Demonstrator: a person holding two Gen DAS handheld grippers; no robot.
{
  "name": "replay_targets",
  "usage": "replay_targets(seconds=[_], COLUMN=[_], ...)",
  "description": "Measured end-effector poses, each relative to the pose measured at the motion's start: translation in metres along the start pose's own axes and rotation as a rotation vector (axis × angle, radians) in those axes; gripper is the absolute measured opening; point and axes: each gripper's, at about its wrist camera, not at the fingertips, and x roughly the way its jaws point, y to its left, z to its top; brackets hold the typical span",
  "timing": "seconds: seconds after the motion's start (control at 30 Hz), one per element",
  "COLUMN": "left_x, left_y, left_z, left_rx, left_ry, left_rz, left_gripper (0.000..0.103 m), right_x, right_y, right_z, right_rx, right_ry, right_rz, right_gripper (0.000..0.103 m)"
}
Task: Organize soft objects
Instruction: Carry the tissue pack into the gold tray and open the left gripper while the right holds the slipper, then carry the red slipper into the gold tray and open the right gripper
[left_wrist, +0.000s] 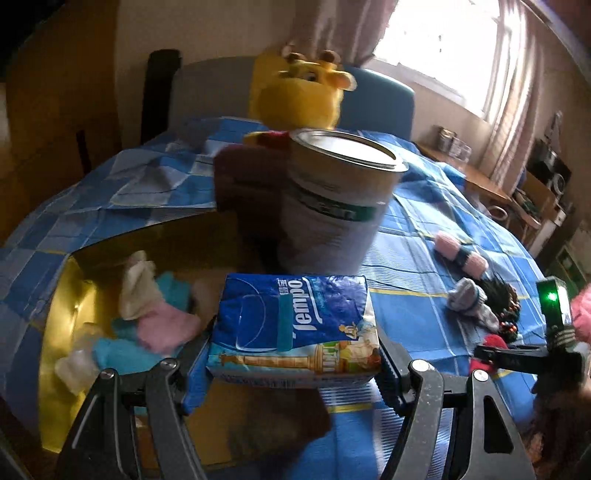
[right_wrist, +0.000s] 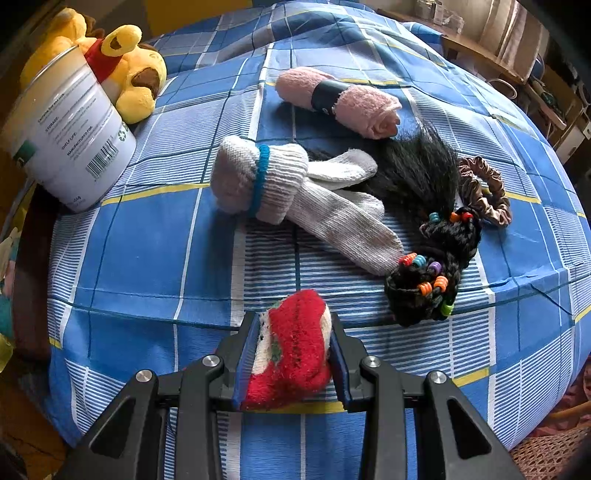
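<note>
The left gripper (left_wrist: 293, 363) pinches a blue tissue pack (left_wrist: 293, 326) by its two short sides, holding it raised over the near corner of an open box (left_wrist: 62, 314) that lies toward 9 o'clock. Inside that gold-lined box sits a loose heap of small soft pieces: one cream (left_wrist: 138, 291), one pink (left_wrist: 166, 326), at least two turquoise (left_wrist: 110, 347) and one pale one (left_wrist: 75, 365) near the box wall, with bare gold floor showing toward its left edge. At 12 o'clock beyond the pack stands one metal can (left_wrist: 332, 199), upright and lidless, its contents hidden, and behind it leans one yellow plush toy (left_wrist: 299, 92). The right gripper (right_wrist: 293, 363) squeezes a red fuzzy sock (right_wrist: 291, 354) between its blue pads, low over the blue checked cloth (right_wrist: 147, 240). From that gripper, a wide bare stretch of cloth runs toward 10 o'clock up to the can, which stands at the cloth's left edge, touching the plush toy. At 12 o'clock lies one bundle of grey-white socks (right_wrist: 280, 192) bound by a blue band, two sock ends trailing toward 4 o'clock. Beyond it, one pink rolled towel (right_wrist: 340, 99) with a dark band lies apart. At 1 o'clock one black braided hairpiece (right_wrist: 432, 236) with coloured beads touches the sock tips, and one brown scrunchie (right_wrist: 484, 192) lies against its far side. The cloth falls away at the right edge toward 3 o'clock.
</note>
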Motion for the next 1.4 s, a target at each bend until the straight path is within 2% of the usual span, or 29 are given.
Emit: replay_targets(seconds=[0.37, 0.6, 0.8, 1.0, 1.03, 1.07, 1.13, 1.3, 1.4], left_x=[-0.010, -0.024, -0.030, -0.019, -0.016, -0.014, -0.014, -0.018, -0.024], left_y=[0.055, 0.132, 0.175, 0.178, 0.176, 0.175, 0.176, 0.175, 0.168], left_z=[-0.009, -0.023, -0.042, -0.052, -0.050, -0.050, -0.051, -0.049, -0.046], left_rx=[-0.107, -0.297, -0.389, -0.398, -0.390, -0.384, -0.378, -0.337, -0.287], left_ry=[0.008, 0.038, 0.071, 0.102, 0.105, 0.104, 0.097, 0.071, 0.038], left_rz=[0.075, 0.115, 0.145, 0.143, 0.148, 0.154, 0.161, 0.205, 0.258], left_gripper=[0.073, 0.073, 0.073, 0.076, 0.080, 0.089, 0.098, 0.102, 0.103], right_x=[0.000, 0.000, 0.000, 0.000, 0.000, 0.000, 0.000, 0.000, 0.000], right_y=[0.000, 0.001, 0.002, 0.002, 0.002, 0.002, 0.002, 0.002, 0.002], right_z=[0.000, 0.000, 0.001, 0.001, 0.001, 0.002, 0.001, 0.001, 0.001], right_rx=[-0.007, -0.010, -0.020, -0.018, -0.019, -0.019, -0.018, -0.017, -0.018], right_ry=[-0.004, -0.004, -0.006, -0.006, -0.006, -0.006, -0.006, -0.007, -0.009], right_rz=[-0.008, -0.009, -0.015, -0.015, -0.015, -0.015, -0.015, -0.014, -0.016], right_gripper=[0.036, 0.036, 0.036, 0.036, 0.036, 0.036, 0.036, 0.036, 0.036])
